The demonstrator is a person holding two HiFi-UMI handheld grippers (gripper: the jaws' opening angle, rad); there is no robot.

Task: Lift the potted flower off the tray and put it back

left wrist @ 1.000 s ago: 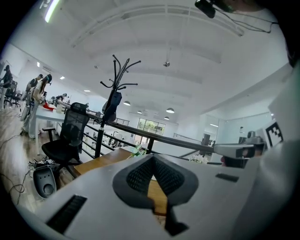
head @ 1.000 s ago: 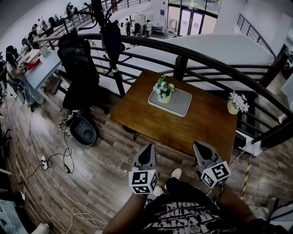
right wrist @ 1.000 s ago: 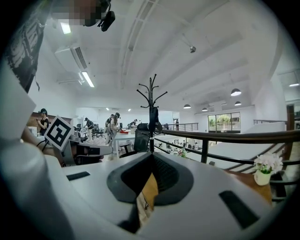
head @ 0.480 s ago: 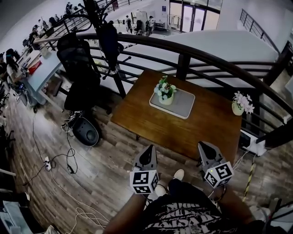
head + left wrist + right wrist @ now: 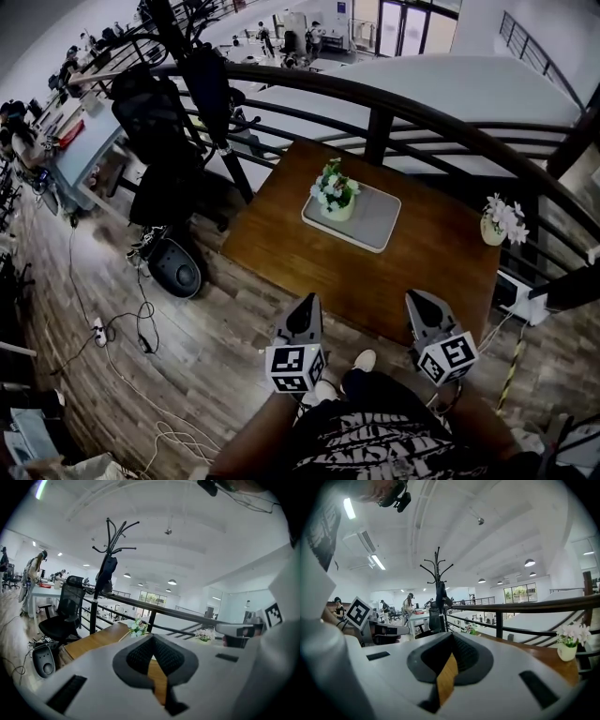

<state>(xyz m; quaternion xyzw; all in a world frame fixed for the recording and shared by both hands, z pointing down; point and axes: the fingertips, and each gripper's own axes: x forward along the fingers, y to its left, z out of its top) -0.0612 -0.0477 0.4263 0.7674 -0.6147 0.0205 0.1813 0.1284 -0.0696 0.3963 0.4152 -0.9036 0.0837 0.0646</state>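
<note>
A rectangular table of smooth brown wood [image 5: 375, 281] stands on a floor of grey-brown planks [image 5: 206, 347]. It is beside a curved black metal railing [image 5: 450, 127] in an open office hall. On the table lies a flat grey tray with rounded corners [image 5: 370, 225]. The potted flower, white and green blooms in a small pale pot [image 5: 334, 190], stands on the left end of the tray. A second pale pot with white flowers [image 5: 502, 222] is near the table's right edge. The left gripper [image 5: 308, 300] and the right gripper [image 5: 413, 298] hover at the near edge of the table, well apart from the tray. Both have their jaws together, with nothing between them.
</note>
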